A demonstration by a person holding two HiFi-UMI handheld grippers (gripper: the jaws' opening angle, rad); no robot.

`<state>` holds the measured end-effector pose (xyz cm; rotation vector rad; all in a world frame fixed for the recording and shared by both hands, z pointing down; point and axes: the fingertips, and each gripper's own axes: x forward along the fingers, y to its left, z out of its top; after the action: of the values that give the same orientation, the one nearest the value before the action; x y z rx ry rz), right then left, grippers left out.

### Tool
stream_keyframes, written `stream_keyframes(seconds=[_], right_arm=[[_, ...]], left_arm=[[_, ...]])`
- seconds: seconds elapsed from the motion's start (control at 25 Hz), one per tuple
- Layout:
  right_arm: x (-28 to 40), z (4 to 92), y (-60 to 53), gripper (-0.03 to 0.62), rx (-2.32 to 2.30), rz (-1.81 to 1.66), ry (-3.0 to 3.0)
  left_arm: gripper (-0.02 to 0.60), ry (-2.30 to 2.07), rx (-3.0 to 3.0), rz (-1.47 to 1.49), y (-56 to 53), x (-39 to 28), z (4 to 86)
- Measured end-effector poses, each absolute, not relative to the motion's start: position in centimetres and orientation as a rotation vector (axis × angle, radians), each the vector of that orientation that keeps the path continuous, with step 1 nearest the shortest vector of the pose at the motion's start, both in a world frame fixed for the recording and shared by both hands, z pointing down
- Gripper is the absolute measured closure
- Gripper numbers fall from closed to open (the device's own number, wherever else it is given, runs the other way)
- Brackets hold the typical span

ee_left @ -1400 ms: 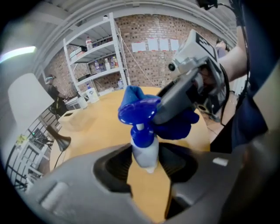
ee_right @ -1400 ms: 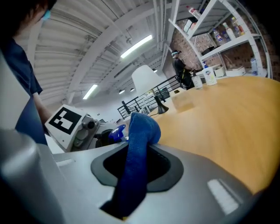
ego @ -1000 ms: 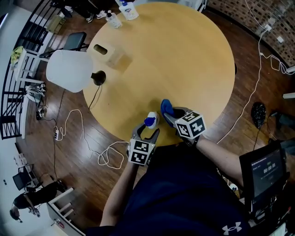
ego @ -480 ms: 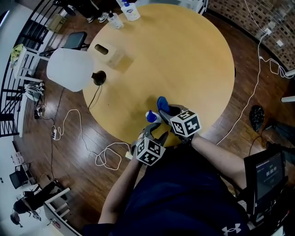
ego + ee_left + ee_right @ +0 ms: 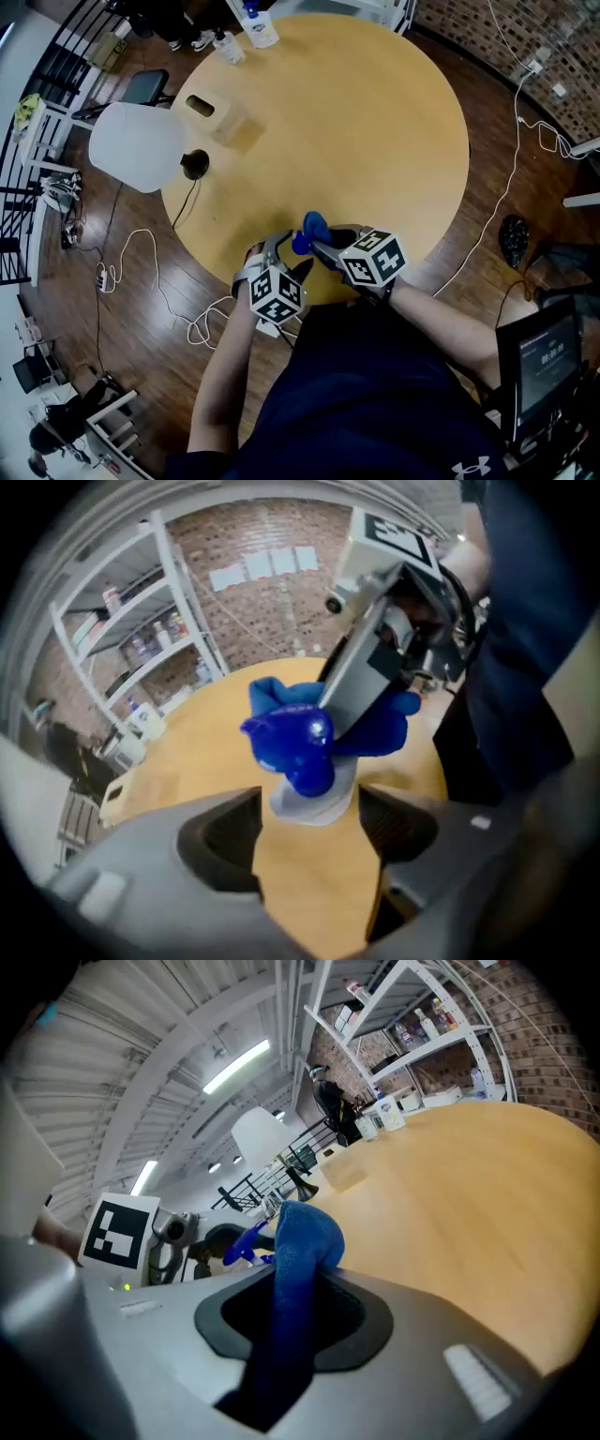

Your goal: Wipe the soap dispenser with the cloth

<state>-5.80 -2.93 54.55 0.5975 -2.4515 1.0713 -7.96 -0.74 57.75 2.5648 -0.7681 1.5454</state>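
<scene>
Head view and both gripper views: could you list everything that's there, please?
table: one, light wood, round, centre
soap dispenser: one, white with blue pump, table's near edge
cloth: one, blue, beside the dispenser's pump
bottles: two, pale, table's far edge
lamp: one, white shade, black base, table's left edge
cables: several, white, floor
left gripper: one, grey, jaws have just been opening, dispenser between them, pads off it
right gripper: one, grey, shut on cloth

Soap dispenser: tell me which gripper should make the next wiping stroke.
Right. The right gripper is shut on the blue cloth, held at the soap dispenser pump. The left gripper has just been opening its jaws; they stand apart around the dispenser, gripping nothing.
</scene>
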Motion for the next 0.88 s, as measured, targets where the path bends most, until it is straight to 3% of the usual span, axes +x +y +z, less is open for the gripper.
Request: stream_keyframes(seconds=[0.16, 0.88], right_arm=[[-4.2, 56.6, -3.6, 0.496, 0.659, 1.018, -2.322], [-2.7, 54.0, -4.1, 0.496, 0.859, 0.946, -2.386]], left_arm=[[0.267, -0.599, 2.558, 1.682, -1.2, -7.2, 58.9], [0.356, -1.03, 2.382, 1.452, -0.5, -8.0, 58.4]])
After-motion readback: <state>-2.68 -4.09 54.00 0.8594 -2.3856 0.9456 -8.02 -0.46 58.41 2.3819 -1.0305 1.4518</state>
